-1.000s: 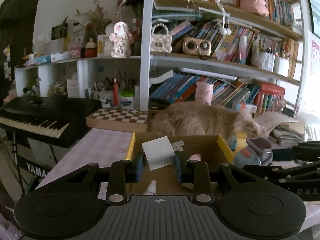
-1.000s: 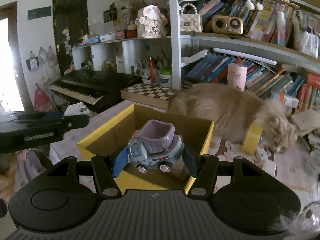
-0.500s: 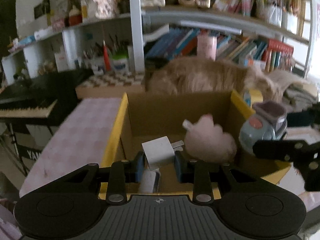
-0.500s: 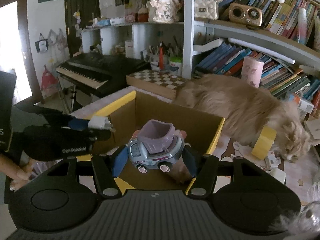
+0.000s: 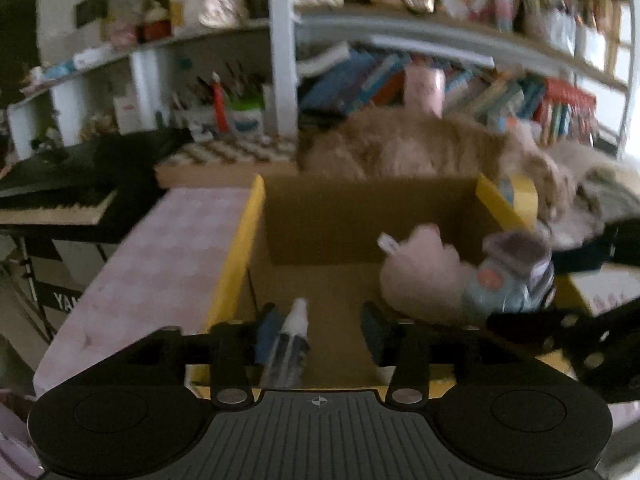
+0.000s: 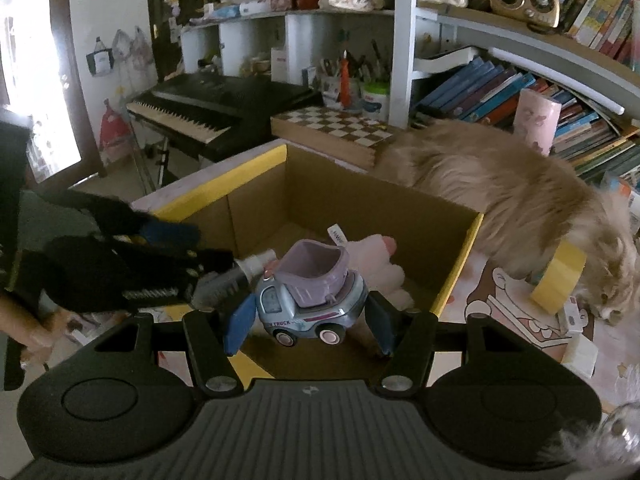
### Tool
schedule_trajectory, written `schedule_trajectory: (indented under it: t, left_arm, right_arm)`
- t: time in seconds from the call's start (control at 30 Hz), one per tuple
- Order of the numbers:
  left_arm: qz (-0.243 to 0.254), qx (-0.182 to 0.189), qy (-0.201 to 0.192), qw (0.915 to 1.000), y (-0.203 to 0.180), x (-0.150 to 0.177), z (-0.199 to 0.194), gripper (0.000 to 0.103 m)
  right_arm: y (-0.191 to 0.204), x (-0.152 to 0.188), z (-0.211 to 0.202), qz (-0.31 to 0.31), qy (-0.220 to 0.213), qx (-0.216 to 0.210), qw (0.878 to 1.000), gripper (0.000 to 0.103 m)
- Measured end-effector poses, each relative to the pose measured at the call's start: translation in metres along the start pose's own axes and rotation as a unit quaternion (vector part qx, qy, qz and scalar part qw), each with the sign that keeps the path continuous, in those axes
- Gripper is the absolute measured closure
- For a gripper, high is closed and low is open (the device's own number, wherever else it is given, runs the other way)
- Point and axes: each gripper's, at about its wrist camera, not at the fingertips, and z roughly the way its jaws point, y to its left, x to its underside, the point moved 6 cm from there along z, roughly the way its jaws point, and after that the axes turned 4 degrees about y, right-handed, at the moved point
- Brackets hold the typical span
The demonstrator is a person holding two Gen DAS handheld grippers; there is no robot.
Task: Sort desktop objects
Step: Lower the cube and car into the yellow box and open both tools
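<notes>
An open cardboard box with yellow flaps [image 5: 240,248] [image 6: 224,188] holds a pink plush toy [image 5: 420,276] [image 6: 376,260] and a small spray bottle [image 5: 290,340] [image 6: 240,272]. My left gripper [image 5: 318,332] is open and empty above the box's near edge; the white charger block is out of sight. My right gripper [image 6: 310,322] has its jaws spread, with the purple-and-grey toy truck [image 6: 310,296] [image 5: 508,276] between them over the box; I cannot tell whether the pads [image 6: 240,320] touch it.
A long-haired ginger cat [image 6: 500,188] lies just behind the box. A yellow tape roll [image 6: 558,276] and white packets lie on the table to the right. A chessboard [image 6: 336,128], keyboard [image 6: 208,104] and bookshelves stand behind.
My left gripper opened and the white charger block is gone from it. My right gripper's jaws spread wider and moved down over the box with the truck.
</notes>
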Motion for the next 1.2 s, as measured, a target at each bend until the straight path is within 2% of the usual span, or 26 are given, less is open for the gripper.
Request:
schedule_trajectory:
  t: [0.1,0.23,0.4,0.47,0.57,0.63,0.9,1.2]
  left_arm:
    - [-0.018,-0.004,-0.036,0.9992,0.005,-0.006,-0.014,0.045]
    - [-0.045,-0.018,-0.063,0.9968,0.012,-0.01,-0.026,0.04]
    - [-0.053,-0.04,-0.071,0.9953,0.015,-0.008,-0.035,0.033]
    - [-0.054,-0.048,-0.076,0.9944,0.016,-0.007,-0.04,0.029]
    - [-0.066,-0.053,-0.079,0.9933,0.02,-0.003,-0.046,0.028]
    - [-0.073,-0.059,-0.079,0.9925,0.024,-0.001,-0.049,0.028]
    - [-0.079,-0.06,-0.082,0.9916,0.024,0.004,-0.059,0.028]
    - [-0.078,-0.034,-0.091,0.9922,0.013,0.001,-0.069,0.028]
  right_arm:
    - [-0.001,0.0,0.006,-0.003,0.01,-0.004,1.0,0.045]
    - [-0.003,0.0,0.019,-0.005,0.031,-0.011,0.999,0.045]
    - [-0.004,-0.003,0.041,0.017,0.065,-0.039,0.997,0.045]
    - [-0.004,-0.006,0.045,0.014,0.071,-0.034,0.997,0.045]
    - [-0.002,-0.008,0.053,-0.008,0.079,-0.025,0.997,0.053]
    - [-0.003,-0.008,0.055,-0.001,0.084,-0.034,0.996,0.053]
    - [0.0,-0.006,0.041,0.018,0.063,-0.039,0.997,0.047]
    - [-0.001,-0.006,0.004,0.031,0.013,-0.006,0.999,0.045]
